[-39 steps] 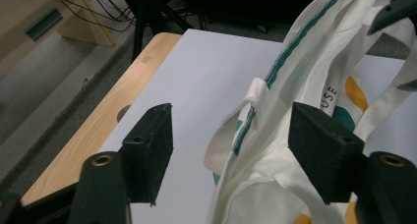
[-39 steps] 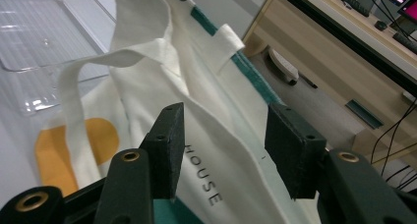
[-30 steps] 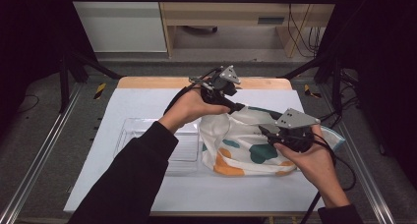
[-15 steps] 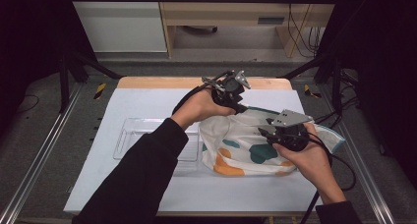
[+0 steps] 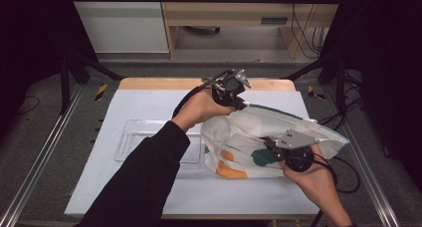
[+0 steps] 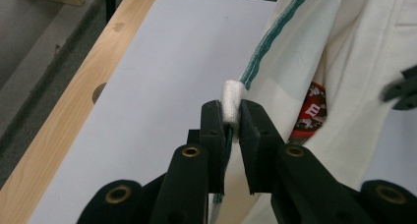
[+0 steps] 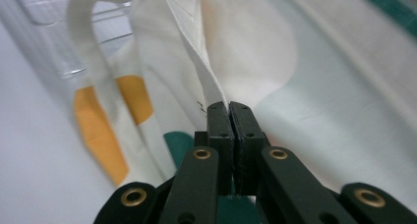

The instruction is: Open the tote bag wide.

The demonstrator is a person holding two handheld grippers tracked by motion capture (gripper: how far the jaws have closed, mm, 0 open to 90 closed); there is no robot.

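Bag of soft, light cloth lies on the table beside a clear tray. Left gripper and right gripper have just closed, pinching its green-trimmed hem and white rim; likely limp, best held by edges.

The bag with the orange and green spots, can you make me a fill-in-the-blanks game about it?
1. The left tongs pinch the bag at its ____ striped edge.
2. The right tongs are ____ on a fold of the bag.
3. The clear tray lies to the bag's ____ in the high view.

Missing words: green; shut; left
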